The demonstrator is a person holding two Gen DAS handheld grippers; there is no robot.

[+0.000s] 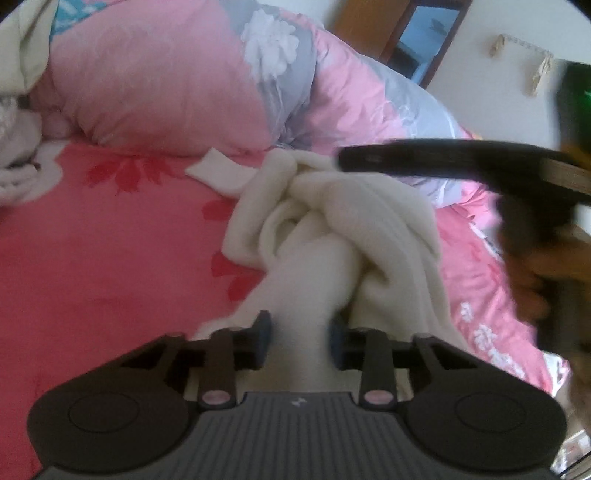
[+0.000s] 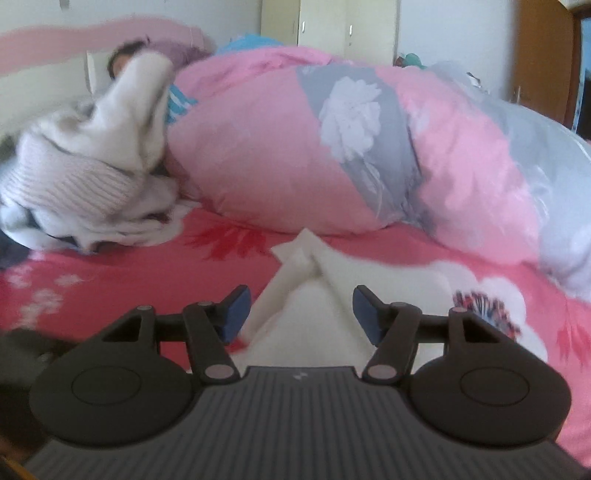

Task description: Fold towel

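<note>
A cream towel (image 1: pixel 369 221) lies bunched and twisted on the pink floral bedsheet (image 1: pixel 92 258). In the left wrist view a thick roll of it runs back between the blue pads of my left gripper (image 1: pixel 300 332), which press on it from both sides. Over the towel's far right side reaches a black finger (image 1: pixel 424 158) of the right gripper, with a hand (image 1: pixel 532 280) behind it. In the right wrist view my right gripper (image 2: pixel 301 312) stands open just above a folded corner of the towel (image 2: pixel 306 258), and its pads do not touch the cloth.
A puffy pink and grey flowered duvet (image 2: pixel 332 147) is heaped along the far side of the bed. A pile of pale knitted clothes (image 2: pixel 85 177) lies at the left. White cupboards (image 2: pixel 332 26) and a wooden door (image 2: pixel 543 55) stand beyond.
</note>
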